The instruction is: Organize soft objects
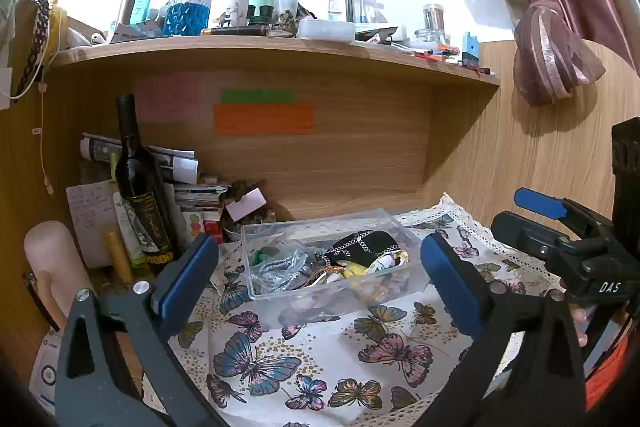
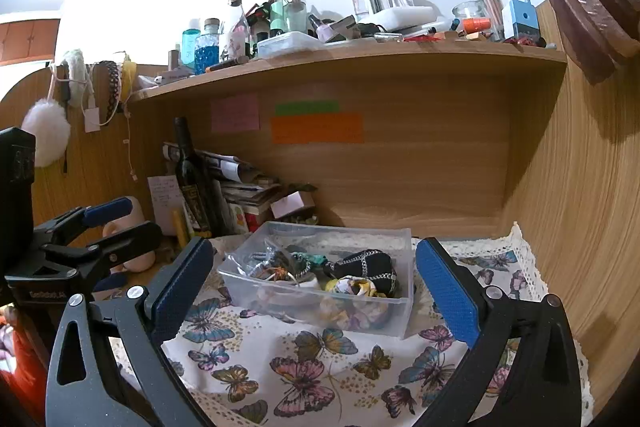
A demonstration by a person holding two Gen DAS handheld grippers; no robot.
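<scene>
White letters reading "DAS" are showing on the black body of the right gripper (image 1: 538, 223), seen at the right edge of the left wrist view. On the far shelf, a clear package (image 1: 352, 1) is carrying a vertical word that looks like "haks". The dark wine bottle (image 1: 140, 195) at the left is wearing a gold label, its script too small to read. The writing on the pink sticky note (image 1: 167, 101) and the orange sticky note (image 1: 264, 119) is staying illegible.

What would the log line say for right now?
left gripper: open, empty | right gripper: open, empty | clear box: on butterfly cloth, holds scrunchies
</scene>
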